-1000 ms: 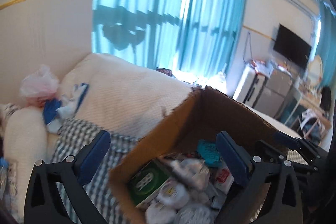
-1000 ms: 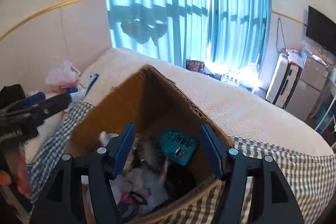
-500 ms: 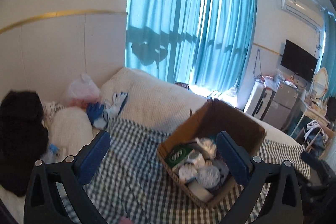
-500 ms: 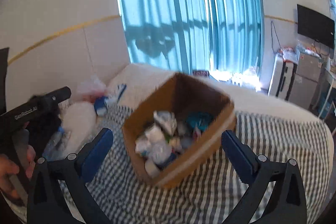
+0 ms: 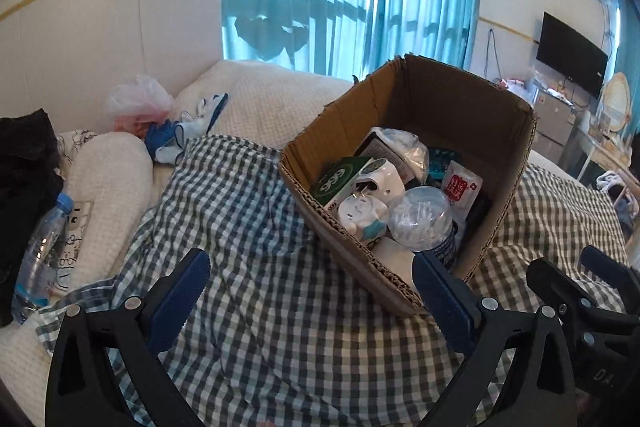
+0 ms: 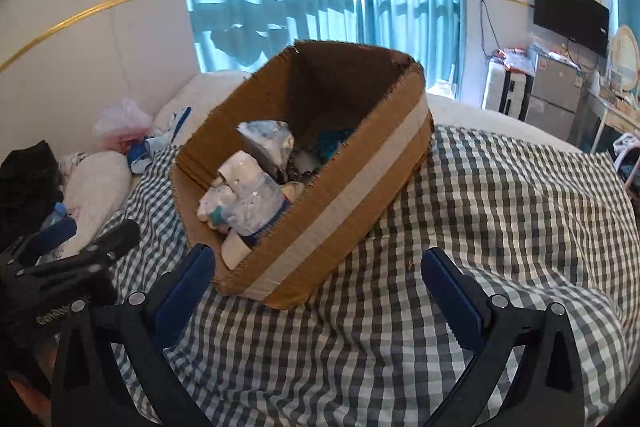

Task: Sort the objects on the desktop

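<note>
Both grippers have backed off the box (image 5: 404, 163), which sits on the bed's checked cloth (image 5: 248, 211) just beyond the empty, wide-apart left gripper (image 5: 310, 291) and right gripper (image 6: 316, 283), nearer the left.

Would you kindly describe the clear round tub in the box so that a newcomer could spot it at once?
Start at the open cardboard box sitting on the checked cloth. Look among the clutter at its near end, beside the white plug adapters. The clear round tub is the only see-through domed container there, packed with thin white sticks.
</note>
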A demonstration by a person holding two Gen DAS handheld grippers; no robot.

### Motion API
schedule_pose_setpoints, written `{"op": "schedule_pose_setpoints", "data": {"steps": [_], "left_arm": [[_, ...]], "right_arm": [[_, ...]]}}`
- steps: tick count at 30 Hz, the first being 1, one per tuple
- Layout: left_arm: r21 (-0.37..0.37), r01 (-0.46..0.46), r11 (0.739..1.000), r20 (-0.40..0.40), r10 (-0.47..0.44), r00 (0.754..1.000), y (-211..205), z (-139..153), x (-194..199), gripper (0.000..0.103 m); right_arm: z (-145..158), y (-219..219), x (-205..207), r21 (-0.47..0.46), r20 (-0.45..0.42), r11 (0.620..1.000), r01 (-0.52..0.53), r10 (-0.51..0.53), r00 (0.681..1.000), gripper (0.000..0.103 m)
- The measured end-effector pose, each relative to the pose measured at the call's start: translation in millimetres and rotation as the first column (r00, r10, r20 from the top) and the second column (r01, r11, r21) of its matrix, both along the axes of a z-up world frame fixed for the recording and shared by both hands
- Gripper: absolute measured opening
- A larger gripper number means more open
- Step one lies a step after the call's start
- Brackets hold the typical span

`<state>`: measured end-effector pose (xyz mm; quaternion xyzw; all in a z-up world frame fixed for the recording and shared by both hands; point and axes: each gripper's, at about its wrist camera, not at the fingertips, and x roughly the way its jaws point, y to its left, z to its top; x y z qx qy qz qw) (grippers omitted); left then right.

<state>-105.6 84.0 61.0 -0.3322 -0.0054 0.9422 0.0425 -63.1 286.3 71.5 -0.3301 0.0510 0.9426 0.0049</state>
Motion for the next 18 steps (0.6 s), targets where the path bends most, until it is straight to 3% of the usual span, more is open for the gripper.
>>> {"op": "schedule_pose_setpoints", "data": {"steps": [12,18], "left_arm": [[-0.026,-0.027,0.999,0.001,0.027,1.000,-7.2,-5.5,-1.1,0.103],[-0.086,-0.004,0.996,-0.030,0.001,1.000,2.1,-7.0,3.4,0.103]], "right_arm": [[-11.5,-10.3,-2.6,0.029,0.038,0.999,-0.014,0.013,0.999,0.103],[-13.0,-13.7,-1.4,0.034,0.040,0.999,-0.024,0.022,0.999,0.103]]}}
